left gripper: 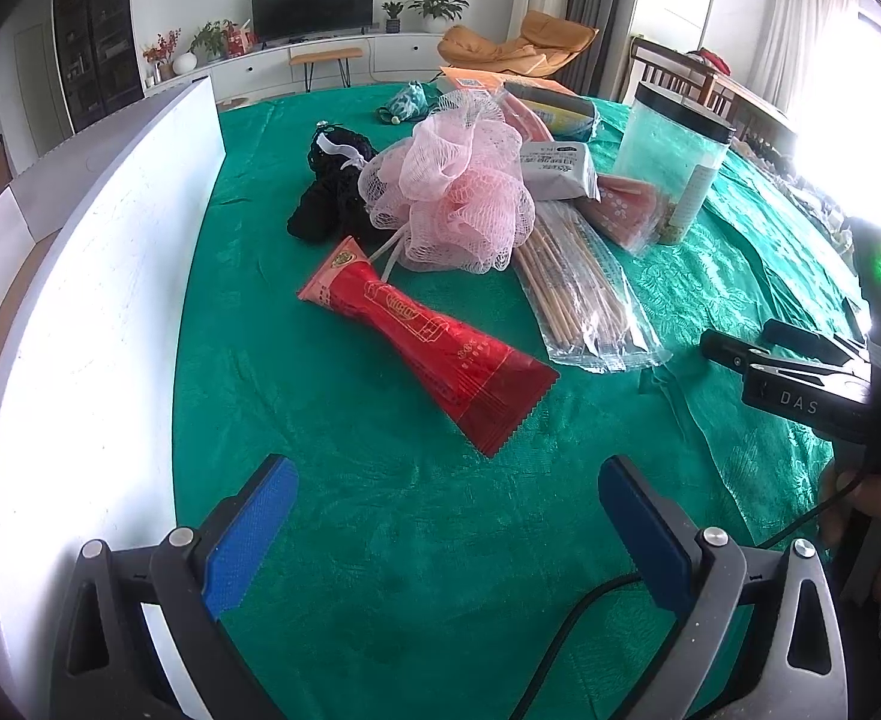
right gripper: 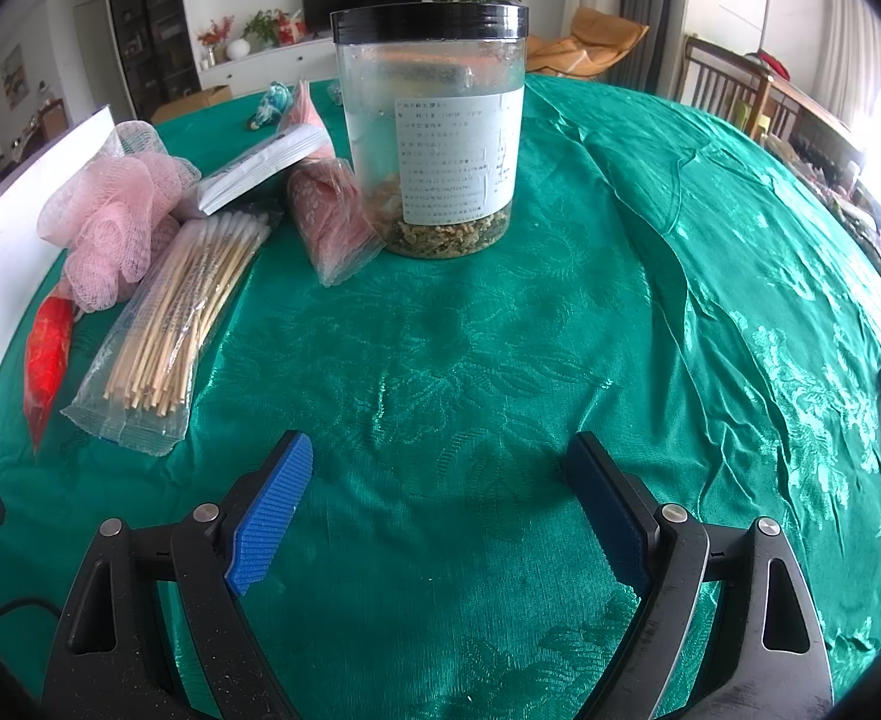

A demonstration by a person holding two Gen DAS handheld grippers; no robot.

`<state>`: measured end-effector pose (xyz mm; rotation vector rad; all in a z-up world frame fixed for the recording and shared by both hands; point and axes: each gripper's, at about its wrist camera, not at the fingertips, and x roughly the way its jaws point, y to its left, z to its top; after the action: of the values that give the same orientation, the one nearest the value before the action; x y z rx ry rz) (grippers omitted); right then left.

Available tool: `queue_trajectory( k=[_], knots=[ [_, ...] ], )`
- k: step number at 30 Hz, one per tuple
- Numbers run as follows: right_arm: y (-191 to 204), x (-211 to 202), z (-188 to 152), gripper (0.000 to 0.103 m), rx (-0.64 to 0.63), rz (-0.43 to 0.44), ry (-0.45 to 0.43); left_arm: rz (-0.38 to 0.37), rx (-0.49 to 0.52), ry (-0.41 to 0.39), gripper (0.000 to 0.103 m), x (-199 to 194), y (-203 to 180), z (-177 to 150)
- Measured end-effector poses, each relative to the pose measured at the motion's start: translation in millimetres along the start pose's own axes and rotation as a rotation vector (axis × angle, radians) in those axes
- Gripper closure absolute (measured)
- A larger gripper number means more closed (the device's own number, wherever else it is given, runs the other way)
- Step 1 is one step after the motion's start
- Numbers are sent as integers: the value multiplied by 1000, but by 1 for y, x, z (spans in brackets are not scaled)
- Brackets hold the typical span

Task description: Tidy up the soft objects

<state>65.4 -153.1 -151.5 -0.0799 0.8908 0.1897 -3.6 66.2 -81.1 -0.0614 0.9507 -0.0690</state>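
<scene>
Left gripper low over the shiny green patterned tablecloth, blue-padded fingers spread wide apart, nothing between them. Straight ahead of the fingertips, a long red foil packet lying flat and slantwise. Beyond its far end, a fluffy pink mesh bath sponge, its white cord touching the packet's tip; just left of the sponge, a crumpled black fabric piece with a white ribbon. Right of the sponge, a clear bag of wooden-stemmed cotton swabs. Far left of the fingers, a tall white board standing along the cloth's edge.

Right gripper likewise held open, blue pads well apart and empty over bare cloth. Ahead of the fingers and slightly left of centre, an upright clear plastic jar with a black lid and white label. Leaning against the jar's left side, a clear bag of pink patterned material; further left, the swab bag, a white paper packet and the pink sponge.
</scene>
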Motion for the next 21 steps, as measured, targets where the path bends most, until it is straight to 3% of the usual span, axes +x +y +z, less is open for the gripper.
queue_trajectory(
  k=[21],
  knots=[
    [0, 0, 0, 15, 0, 0, 0, 4, -7, 7, 3, 2, 2, 3]
  ],
)
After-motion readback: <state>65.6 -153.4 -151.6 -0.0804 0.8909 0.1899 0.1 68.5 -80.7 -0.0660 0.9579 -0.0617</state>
